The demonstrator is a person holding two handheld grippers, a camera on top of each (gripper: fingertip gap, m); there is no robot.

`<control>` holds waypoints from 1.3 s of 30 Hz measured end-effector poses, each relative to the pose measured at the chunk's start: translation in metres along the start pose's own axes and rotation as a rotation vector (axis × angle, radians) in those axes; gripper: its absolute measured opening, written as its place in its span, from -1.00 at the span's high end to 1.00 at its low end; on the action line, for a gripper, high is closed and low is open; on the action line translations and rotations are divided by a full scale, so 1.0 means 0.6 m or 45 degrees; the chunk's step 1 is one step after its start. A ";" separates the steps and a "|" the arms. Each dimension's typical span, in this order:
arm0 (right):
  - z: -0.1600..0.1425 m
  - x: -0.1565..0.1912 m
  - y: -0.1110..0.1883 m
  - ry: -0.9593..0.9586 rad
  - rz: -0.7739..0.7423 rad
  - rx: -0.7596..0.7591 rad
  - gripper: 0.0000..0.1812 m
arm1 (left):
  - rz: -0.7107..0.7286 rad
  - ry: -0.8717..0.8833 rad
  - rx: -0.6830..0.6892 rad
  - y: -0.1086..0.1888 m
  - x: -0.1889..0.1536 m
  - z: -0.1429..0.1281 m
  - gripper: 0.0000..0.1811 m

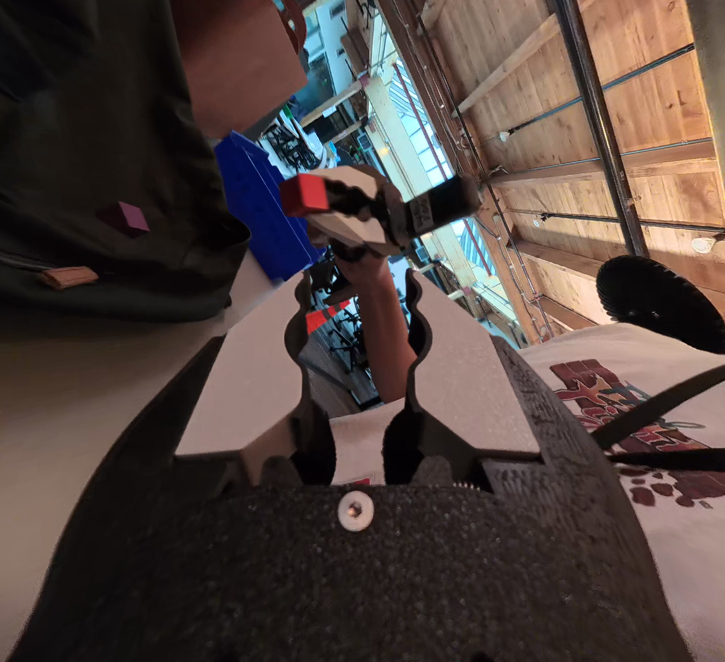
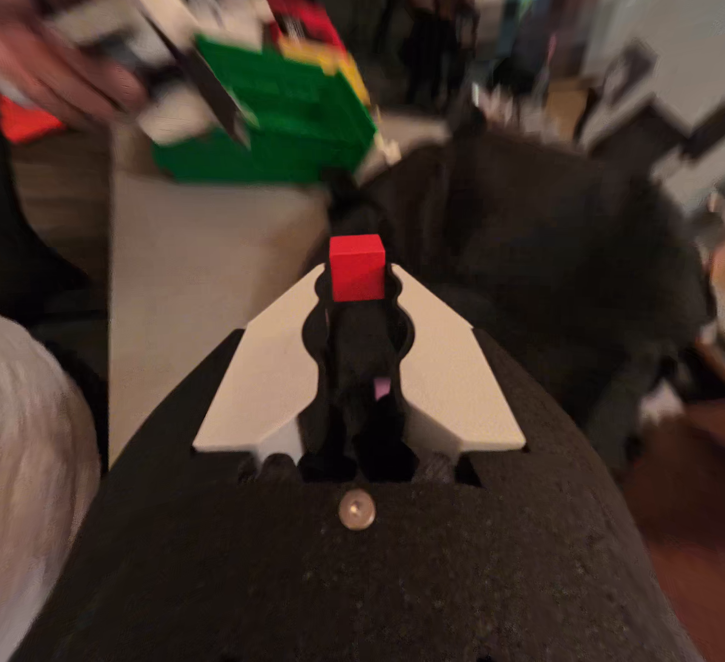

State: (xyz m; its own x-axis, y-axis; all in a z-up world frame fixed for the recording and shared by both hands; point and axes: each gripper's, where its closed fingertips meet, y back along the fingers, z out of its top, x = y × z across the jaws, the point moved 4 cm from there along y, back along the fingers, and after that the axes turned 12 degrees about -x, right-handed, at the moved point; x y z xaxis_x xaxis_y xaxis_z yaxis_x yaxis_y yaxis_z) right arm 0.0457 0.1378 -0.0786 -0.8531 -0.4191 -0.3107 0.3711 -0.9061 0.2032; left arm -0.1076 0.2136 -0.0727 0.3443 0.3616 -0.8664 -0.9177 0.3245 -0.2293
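Observation:
My right gripper (image 2: 357, 278) is shut on a small red cube (image 2: 356, 268), pinched at the fingertips and held up in the air. It also shows in the left wrist view (image 1: 314, 211), with the red cube (image 1: 304, 197) in its tips, held by a hand. My left gripper (image 1: 357, 282) is open and empty, its view rolled sideways, pointing towards the right gripper. A purple cube (image 1: 127, 217) and a wooden block (image 1: 68, 277) lie on a dark cloth (image 1: 98, 133).
A blue bin (image 1: 259, 207) and a brown paper bag (image 1: 235, 54) stand by the cloth. The blurred right wrist view shows a green bin (image 2: 282, 113), a red one (image 2: 302, 19) behind it, a hand (image 2: 59, 66), a pale table (image 2: 196, 270) and dark cloth (image 2: 529, 250).

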 end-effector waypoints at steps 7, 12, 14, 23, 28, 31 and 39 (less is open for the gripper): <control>-0.161 -0.077 -0.001 -0.262 0.107 0.831 0.71 | 0.137 -0.046 -0.079 0.076 0.012 0.019 0.46; -0.213 -0.068 -0.041 -0.243 0.199 1.050 0.71 | 0.214 -0.071 -0.069 0.093 0.023 0.012 0.46; -0.221 -0.065 -0.046 -0.206 0.201 1.085 0.71 | 0.223 -0.082 -0.055 0.094 0.022 0.005 0.46; -0.230 -0.062 -0.060 -0.196 0.186 1.078 0.71 | 0.246 -0.066 -0.021 0.094 0.030 -0.004 0.46; -0.234 -0.057 -0.059 -0.275 0.203 1.071 0.68 | 0.244 -0.080 -0.003 0.092 0.029 -0.001 0.46; -0.235 -0.056 -0.058 -0.264 0.198 1.051 0.64 | 0.245 -0.078 0.001 0.093 0.030 -0.001 0.46; -0.244 -0.052 -0.049 -0.221 0.189 1.052 0.65 | 0.264 -0.073 0.004 0.096 0.036 -0.001 0.46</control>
State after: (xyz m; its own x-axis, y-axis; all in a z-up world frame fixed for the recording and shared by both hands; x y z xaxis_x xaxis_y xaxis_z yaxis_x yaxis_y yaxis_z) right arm 0.1151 0.1690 -0.2107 -0.8860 -0.4539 -0.0943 0.1548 -0.4814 0.8627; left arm -0.1534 0.2393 -0.1048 0.1590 0.4697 -0.8684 -0.9695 0.2406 -0.0474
